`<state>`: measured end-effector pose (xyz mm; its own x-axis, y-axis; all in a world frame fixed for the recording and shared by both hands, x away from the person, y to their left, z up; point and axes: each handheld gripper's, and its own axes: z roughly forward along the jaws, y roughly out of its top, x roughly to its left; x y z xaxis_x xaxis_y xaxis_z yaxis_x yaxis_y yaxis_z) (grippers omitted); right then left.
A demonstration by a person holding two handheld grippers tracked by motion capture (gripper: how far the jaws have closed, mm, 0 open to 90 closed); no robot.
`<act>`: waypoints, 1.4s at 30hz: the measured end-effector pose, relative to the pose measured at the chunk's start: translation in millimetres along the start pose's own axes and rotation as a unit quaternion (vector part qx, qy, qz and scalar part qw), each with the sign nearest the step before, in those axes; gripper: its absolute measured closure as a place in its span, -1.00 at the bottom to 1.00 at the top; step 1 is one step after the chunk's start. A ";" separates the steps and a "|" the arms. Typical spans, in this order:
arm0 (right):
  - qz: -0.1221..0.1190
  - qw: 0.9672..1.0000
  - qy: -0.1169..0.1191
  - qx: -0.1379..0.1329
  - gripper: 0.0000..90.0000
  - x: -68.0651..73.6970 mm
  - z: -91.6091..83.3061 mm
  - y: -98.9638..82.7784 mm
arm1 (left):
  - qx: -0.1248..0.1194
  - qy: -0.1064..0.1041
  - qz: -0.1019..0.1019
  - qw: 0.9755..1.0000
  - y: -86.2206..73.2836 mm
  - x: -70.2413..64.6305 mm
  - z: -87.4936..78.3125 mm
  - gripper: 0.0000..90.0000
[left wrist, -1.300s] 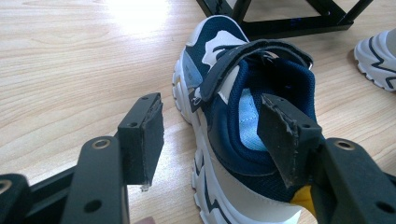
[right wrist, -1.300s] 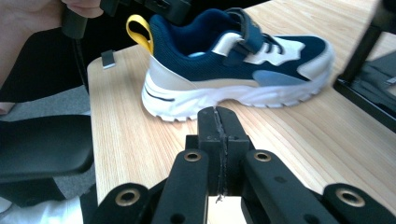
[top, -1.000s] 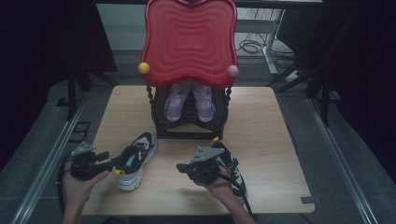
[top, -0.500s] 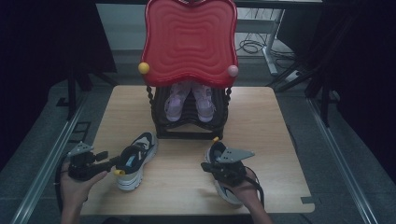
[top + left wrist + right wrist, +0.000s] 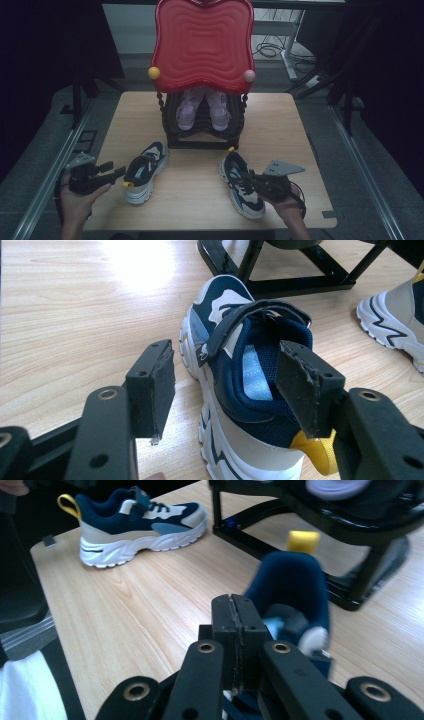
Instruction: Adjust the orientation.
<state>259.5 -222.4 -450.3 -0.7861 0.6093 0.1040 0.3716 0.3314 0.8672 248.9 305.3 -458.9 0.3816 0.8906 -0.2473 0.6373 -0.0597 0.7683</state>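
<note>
The left tongs [image 5: 225,390] are gaping wide around the left sneaker's [image 5: 240,390] heel for lifting; the right tongs [image 5: 234,630], pressed shut with nothing between them, are nudging the right sneaker [image 5: 242,184] across the bench [image 5: 200,195].

A light wooden table [image 5: 280,125] with rounded corners fills the middle of the high view. At its far edge, in the upper centre of the frame, stands a black wire shoe rack [image 5: 202,135] with its base flat on the wood. In the lower left lies a navy, white and beige child's sneaker with a yellow heel loop [image 5: 144,171], toe towards the rack. In the lower right lies its matching sneaker [image 5: 239,184], well apart from the first, heel towards the rack.
</note>
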 end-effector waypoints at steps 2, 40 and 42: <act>0.004 1.000 -0.006 -0.001 0.98 -3.4 -5.0 -2.4 | -0.002 0.000 -0.001 1.000 -0.4 0.2 -1.1 -0.10; 0.056 0.995 -0.042 0.073 0.98 -26.2 -30.9 -81.6 | 0.004 -0.004 0.002 1.000 -1.2 -1.3 2.6 -0.10; 0.052 0.995 -0.036 0.075 0.99 -24.7 -30.0 -82.5 | 0.005 -0.004 0.002 1.000 -1.2 -1.3 2.6 -0.10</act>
<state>233.5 -286.4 -509.9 -0.7038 0.6946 0.1488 0.5226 0.3644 0.7708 249.4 303.0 -461.1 0.3900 0.8865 -0.2490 0.6417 -0.0677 0.7640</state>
